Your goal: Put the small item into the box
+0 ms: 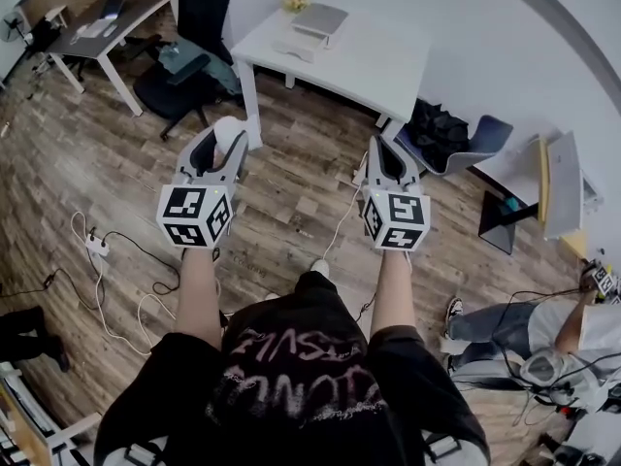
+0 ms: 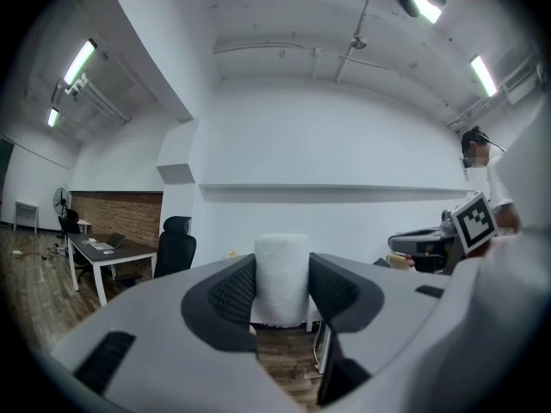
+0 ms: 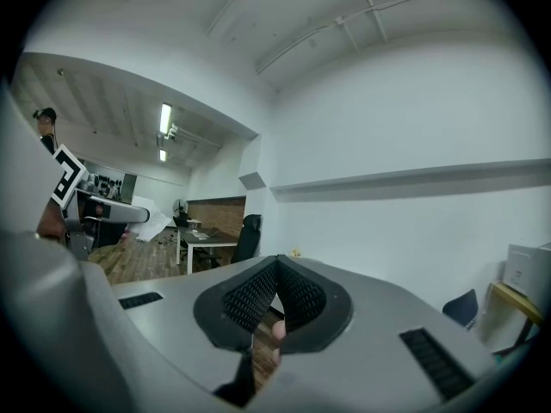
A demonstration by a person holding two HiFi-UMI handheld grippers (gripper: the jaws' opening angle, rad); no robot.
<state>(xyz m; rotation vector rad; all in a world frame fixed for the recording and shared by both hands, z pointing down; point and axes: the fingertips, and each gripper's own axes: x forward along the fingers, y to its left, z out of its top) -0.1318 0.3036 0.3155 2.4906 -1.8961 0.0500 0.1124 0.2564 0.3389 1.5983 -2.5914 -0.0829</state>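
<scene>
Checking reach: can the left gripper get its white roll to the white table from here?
Probably not yet: left gripper and roll hang over the floor, short of the table; stepping forward looks unobstructed.

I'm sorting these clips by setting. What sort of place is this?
Probably an office or lab workspace: a white table carrying a laptop, a black office chair beside a second desk, and a power strip with cables trailing over the wood floor.
</scene>
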